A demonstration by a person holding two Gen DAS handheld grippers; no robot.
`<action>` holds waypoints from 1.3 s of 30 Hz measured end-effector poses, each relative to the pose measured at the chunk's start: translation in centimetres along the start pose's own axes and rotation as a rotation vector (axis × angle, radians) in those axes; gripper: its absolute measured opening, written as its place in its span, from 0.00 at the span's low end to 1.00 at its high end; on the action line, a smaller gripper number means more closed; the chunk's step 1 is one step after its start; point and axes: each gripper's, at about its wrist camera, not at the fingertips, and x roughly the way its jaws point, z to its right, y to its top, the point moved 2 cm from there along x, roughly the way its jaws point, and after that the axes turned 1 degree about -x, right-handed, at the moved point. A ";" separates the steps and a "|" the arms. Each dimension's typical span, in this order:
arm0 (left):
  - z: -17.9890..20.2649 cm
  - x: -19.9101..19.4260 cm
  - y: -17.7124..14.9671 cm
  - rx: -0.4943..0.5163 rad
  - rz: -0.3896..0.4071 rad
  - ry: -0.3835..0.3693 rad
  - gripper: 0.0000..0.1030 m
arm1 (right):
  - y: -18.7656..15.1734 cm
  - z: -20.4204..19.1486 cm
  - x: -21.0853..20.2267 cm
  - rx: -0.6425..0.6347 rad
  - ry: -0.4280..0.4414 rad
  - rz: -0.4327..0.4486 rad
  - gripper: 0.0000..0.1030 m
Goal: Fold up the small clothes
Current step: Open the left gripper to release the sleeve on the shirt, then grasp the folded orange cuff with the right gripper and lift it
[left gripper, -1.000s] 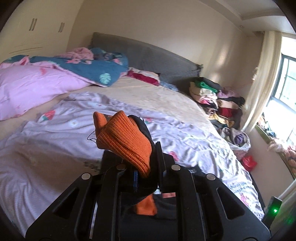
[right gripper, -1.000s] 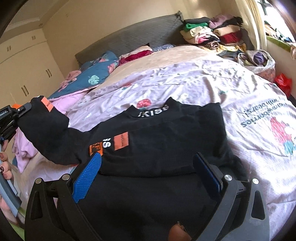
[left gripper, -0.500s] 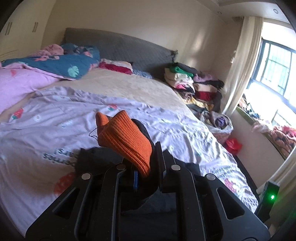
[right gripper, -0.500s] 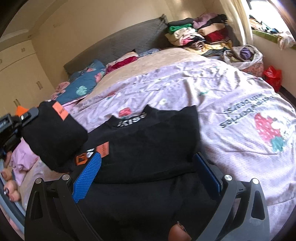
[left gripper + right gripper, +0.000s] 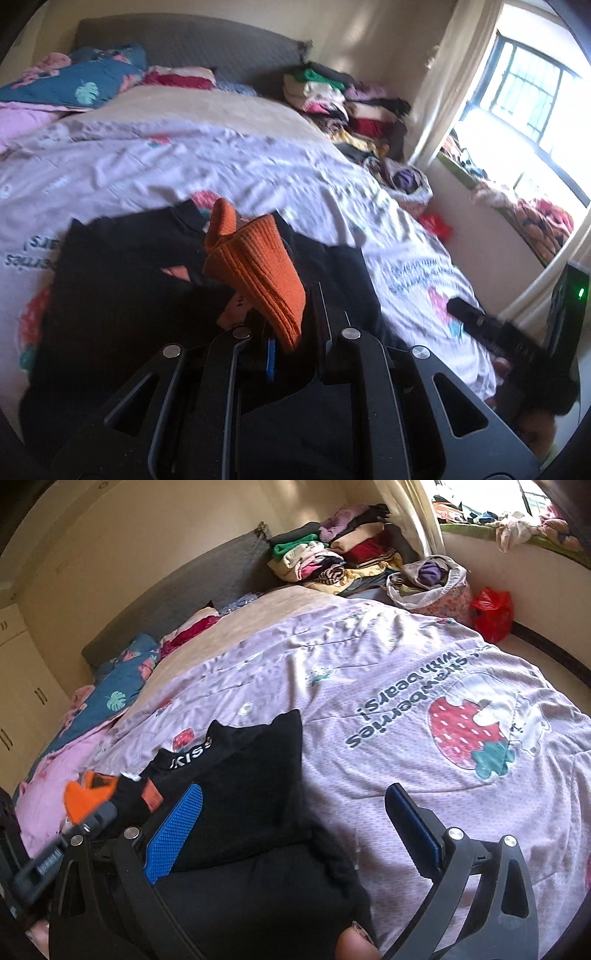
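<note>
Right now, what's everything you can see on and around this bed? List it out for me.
sweater: one, black with orange patches, flat on the near part of the bed
cuff: one, orange ribbed, end of the sweater's sleeve, clamped in the left tool
bedsheet: one, lilac with a strawberry print, covering the bed
headboard: one, grey, at the far end
quilt: one, teal with leaf print, by the headboard
clothes pile: one, mixed colours, far corner of the bed
bag: one, red, on the floor by the wall
left tool: one, black, shut on the cuff
right tool: one, black with blue pads, open above the sweater
</note>
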 end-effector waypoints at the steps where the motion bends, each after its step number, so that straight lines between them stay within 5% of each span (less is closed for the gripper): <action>1: 0.3 0.3 -0.4 0.004 -0.012 -0.008 0.08 | 0.0 0.1 -0.1 -0.004 -0.006 0.002 0.96; 12: 1.8 2.7 -3.4 0.048 -0.122 -0.100 0.11 | -1.5 1.0 0.3 -0.017 -0.022 -0.045 0.96; 17: 2.4 1.6 -3.8 0.082 -0.125 -0.121 0.39 | -2.2 1.1 1.1 -0.012 0.007 -0.084 0.96; 21: 0.9 -0.4 -2.8 0.084 -0.084 -0.056 0.58 | -2.9 -0.4 1.7 -0.053 0.063 -0.112 0.94; 26: -5.2 -3.0 -0.9 -0.006 -0.019 0.166 0.66 | -4.9 -3.7 4.0 -0.125 0.143 -0.205 0.77; 30: -10.4 -5.3 -0.6 -0.069 0.028 0.312 0.66 | -6.5 -4.9 6.1 -0.132 0.114 -0.257 0.66; 35: -16.0 -7.4 -1.0 -0.206 0.038 0.371 0.66 | -6.7 -6.0 6.2 -0.172 0.142 -0.228 0.08; 39: -18.4 -7.9 -1.3 -0.273 0.032 0.371 0.66 | -5.2 -7.7 4.5 -0.242 0.211 -0.157 0.07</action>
